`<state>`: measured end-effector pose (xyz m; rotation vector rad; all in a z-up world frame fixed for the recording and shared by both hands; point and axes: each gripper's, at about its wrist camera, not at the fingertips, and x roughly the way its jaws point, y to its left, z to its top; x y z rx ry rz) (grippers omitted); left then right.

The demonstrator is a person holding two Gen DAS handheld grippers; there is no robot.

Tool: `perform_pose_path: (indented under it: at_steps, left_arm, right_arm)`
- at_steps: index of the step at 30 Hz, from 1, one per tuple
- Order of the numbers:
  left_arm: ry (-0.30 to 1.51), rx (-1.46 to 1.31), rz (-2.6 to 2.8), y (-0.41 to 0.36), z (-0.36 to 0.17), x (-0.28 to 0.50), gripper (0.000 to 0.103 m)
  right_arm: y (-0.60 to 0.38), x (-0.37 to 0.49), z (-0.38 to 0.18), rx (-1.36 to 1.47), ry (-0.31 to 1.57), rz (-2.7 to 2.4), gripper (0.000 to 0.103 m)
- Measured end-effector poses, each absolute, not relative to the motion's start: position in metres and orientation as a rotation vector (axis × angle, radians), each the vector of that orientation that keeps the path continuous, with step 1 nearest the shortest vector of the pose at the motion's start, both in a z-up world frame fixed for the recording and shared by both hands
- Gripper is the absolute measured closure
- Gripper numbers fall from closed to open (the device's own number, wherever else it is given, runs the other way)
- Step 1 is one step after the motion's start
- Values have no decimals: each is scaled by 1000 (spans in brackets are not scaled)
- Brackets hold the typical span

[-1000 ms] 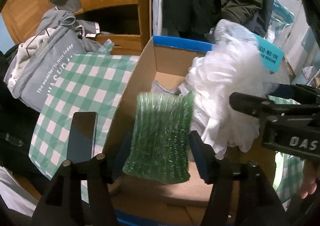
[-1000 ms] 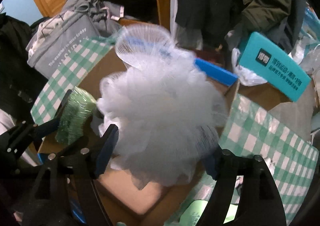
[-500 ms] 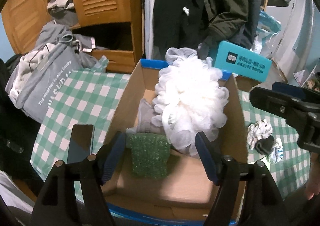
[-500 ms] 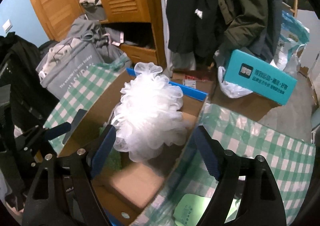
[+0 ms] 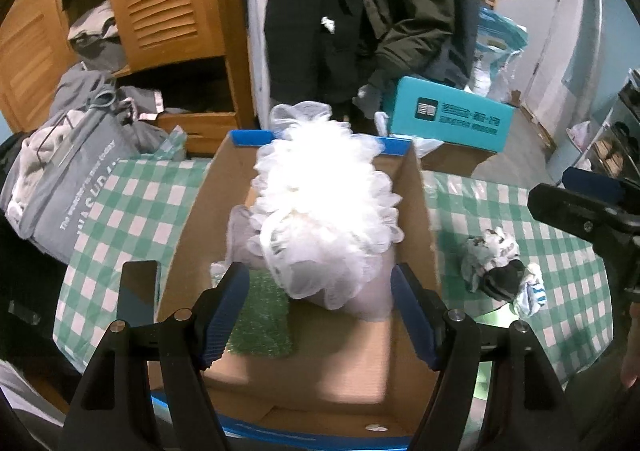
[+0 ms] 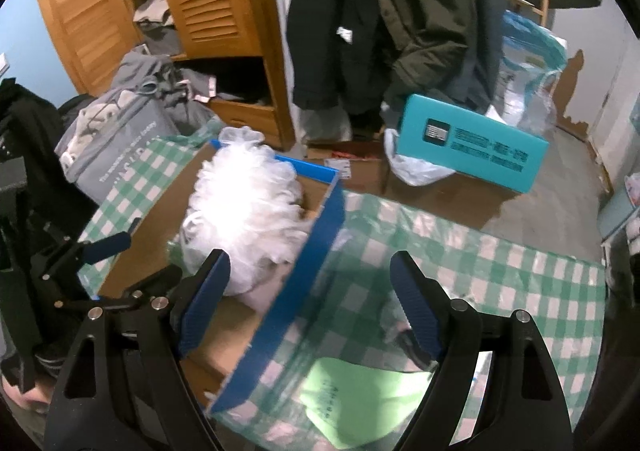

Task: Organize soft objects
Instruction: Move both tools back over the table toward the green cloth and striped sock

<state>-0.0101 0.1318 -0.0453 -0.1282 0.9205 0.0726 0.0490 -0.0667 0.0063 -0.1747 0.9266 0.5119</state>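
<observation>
Both hand-held grippers are pulling back, wide open and empty.
Loofah [image 5: 320, 211] and green scrubber [image 5: 262, 315] are sitting in the box [image 5: 416, 211]; I'm leaving socks [image 5: 500, 263] on the desk [image 5: 132, 211].

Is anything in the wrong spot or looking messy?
Yes. A crumpled bundle of cloth lies on the checked tablecloth, outside the cardboard box, while the white bath pouf and green scrubber are already inside it. The pouf bulges above the rim.
</observation>
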Motion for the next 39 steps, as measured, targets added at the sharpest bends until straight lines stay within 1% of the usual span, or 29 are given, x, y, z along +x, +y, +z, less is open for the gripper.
perform_pose_path:
  at_steps: [4, 21, 39]
  left_arm:
    - [914, -115, 42, 116, -41, -8, 26]
    - [943, -21, -96, 40, -41, -4, 26]
    - [1040, 48, -180, -28, -71, 15, 26]
  right_arm:
    - [-85, 47, 5, -157, 934, 484, 21]
    - [-178, 49, -1, -72, 950, 330, 21]
    - [-234, 57, -44, -28, 1051, 234, 21]
